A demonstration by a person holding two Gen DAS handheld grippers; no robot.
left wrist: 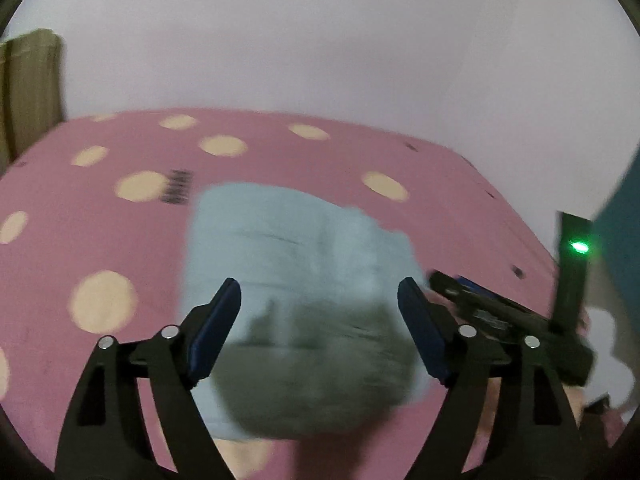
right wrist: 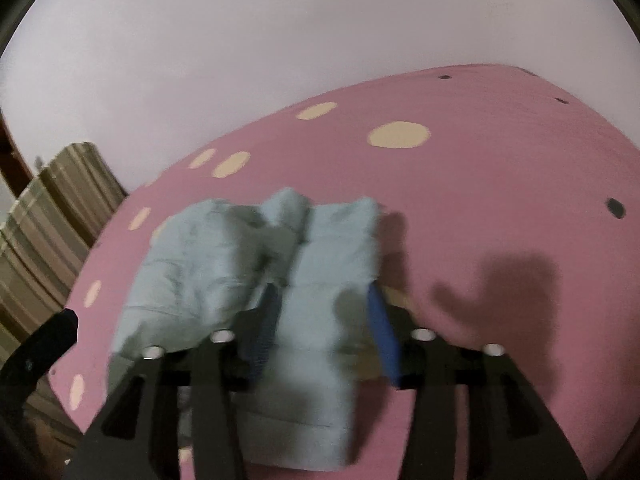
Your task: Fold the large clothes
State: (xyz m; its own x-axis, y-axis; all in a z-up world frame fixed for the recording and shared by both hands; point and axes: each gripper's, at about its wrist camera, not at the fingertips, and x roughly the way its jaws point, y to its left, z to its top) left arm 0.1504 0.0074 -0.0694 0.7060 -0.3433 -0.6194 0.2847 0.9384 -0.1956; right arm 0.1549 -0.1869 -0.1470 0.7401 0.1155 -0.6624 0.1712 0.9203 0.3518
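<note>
A light blue padded jacket (left wrist: 304,280) lies in a folded bundle on the pink spotted bed (left wrist: 120,208). My left gripper (left wrist: 320,308) is open, hovering over the bundle with nothing between its blue pads. In the right wrist view the jacket (right wrist: 224,264) lies bunched on the bed (right wrist: 480,200). My right gripper (right wrist: 324,312) is open with its fingers on either side of a folded strip of the jacket; the jaws are not closed on it. The right gripper also shows in the left wrist view (left wrist: 500,312) at the bundle's right edge. Both views are blurred.
A plain pale wall (left wrist: 320,40) stands behind the bed. Striped brown bedding or cushions (right wrist: 52,232) sit off the bed's left side. A teal surface (left wrist: 620,248) and a green light (left wrist: 579,246) are at the right. The left gripper's tip (right wrist: 44,344) shows at the left.
</note>
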